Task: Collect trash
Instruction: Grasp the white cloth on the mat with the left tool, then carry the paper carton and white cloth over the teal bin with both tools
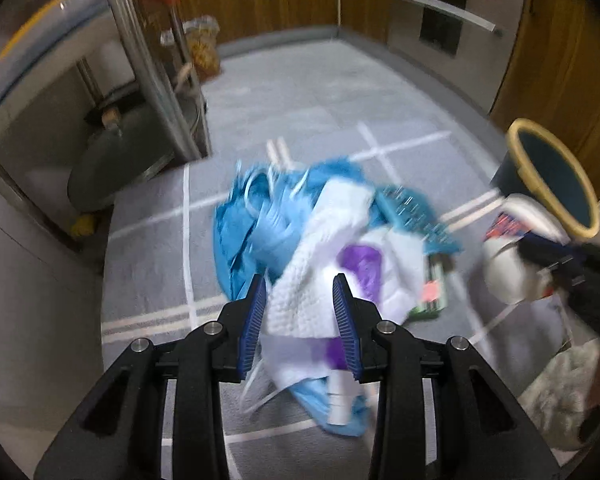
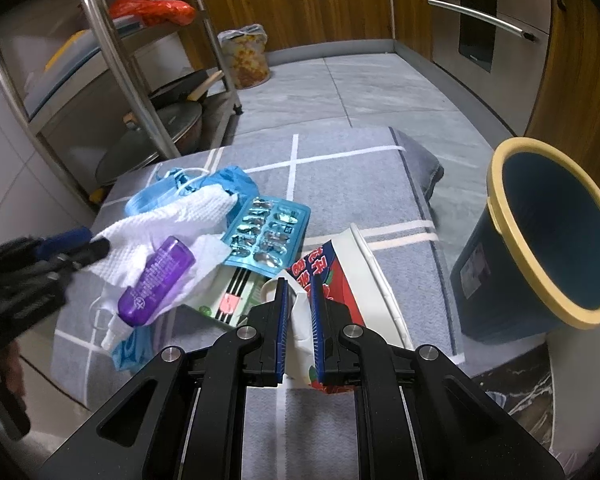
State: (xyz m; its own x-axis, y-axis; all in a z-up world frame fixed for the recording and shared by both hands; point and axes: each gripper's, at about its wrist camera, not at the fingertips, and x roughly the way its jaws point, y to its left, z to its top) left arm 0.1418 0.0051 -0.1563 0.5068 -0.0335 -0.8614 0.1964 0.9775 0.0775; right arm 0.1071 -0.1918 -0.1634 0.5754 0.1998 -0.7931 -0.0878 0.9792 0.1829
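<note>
Dim indoor light, left view motion-blurred, fisheye edges bent and dark

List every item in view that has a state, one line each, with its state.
Left gripper: jaws shut on the paper towel.
Right gripper: jaws shut on the carton.
Bin: upright, open, nothing seen inside.
Purple bottle: lying on the towel, capped.
Blister pack: lying flat by the towel.
Blue mask: crumpled, partly under the towel.
Oven door: closed.
</note>
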